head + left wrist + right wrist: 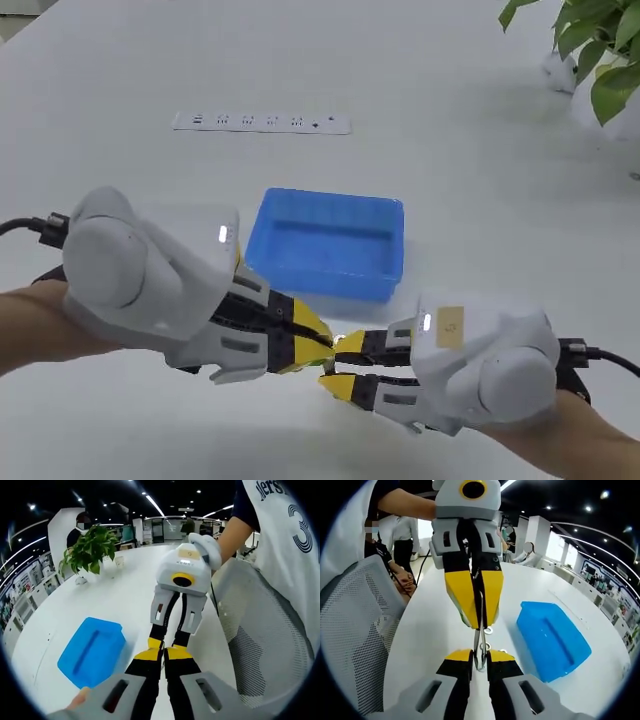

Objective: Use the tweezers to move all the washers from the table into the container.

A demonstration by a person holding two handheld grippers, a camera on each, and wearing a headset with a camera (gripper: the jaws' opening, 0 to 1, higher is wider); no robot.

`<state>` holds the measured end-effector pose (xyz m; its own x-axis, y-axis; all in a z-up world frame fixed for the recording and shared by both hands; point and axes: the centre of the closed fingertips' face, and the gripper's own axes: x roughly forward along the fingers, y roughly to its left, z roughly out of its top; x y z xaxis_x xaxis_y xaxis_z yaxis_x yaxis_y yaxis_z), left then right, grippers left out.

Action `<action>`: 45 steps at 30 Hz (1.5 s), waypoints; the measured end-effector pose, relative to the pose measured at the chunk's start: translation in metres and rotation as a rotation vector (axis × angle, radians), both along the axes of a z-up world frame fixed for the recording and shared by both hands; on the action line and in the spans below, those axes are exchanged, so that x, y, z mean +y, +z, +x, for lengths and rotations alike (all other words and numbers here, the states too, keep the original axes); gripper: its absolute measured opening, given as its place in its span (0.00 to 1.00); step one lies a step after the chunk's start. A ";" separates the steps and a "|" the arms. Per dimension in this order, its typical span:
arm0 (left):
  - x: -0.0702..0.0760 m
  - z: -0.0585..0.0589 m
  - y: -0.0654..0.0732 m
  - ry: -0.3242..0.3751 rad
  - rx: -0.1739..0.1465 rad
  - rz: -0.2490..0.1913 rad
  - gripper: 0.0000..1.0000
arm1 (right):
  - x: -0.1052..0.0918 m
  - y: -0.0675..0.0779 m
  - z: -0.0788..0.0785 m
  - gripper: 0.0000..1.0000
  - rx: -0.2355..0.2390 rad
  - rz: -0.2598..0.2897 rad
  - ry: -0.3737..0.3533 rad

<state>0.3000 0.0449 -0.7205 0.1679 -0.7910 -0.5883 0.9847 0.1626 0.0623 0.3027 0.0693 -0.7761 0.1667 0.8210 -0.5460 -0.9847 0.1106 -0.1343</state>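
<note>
With left tongs [480, 622] and right tongs [480, 658] both pinching the thin, springy tweezers [480, 641], we judge the washers [489, 630], on the counter [432, 630] between container [555, 645] and near edge, light and slippery: nip each across its rim.

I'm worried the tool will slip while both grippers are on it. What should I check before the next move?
1. Left gripper holding the tweezers: ok, its jaws are shut on them.
2. Right gripper gripping the tweezers: cannot tell; its jaws flank the lower end, but contact is unclear.
3. Washers within reach: ok, a few lie on the table right beside the tweezers.
4. Blue container open on top: ok.
5. Grippers clear of the container: ok, both sit on the person's side of it, apart from its wall.
</note>
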 end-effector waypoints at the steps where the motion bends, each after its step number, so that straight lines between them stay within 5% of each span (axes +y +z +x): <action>1: 0.000 0.000 0.000 -0.003 -0.002 0.002 0.06 | 0.000 0.000 0.000 0.12 -0.001 0.000 0.001; 19: -0.001 0.011 -0.001 0.037 0.038 -0.001 0.06 | -0.001 -0.004 0.006 0.11 0.053 -0.004 -0.020; 27: -0.002 0.007 -0.001 0.039 0.060 0.003 0.06 | -0.002 -0.005 0.003 0.10 0.049 -0.008 -0.027; 45: 0.003 0.004 0.019 0.034 0.039 0.005 0.06 | 0.003 0.015 0.004 0.11 0.016 0.012 -0.029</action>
<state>0.3035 0.0480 -0.7015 0.1711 -0.7821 -0.5991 0.9804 0.1957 0.0245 0.3070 0.0724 -0.7609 0.1814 0.8228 -0.5387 -0.9832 0.1403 -0.1168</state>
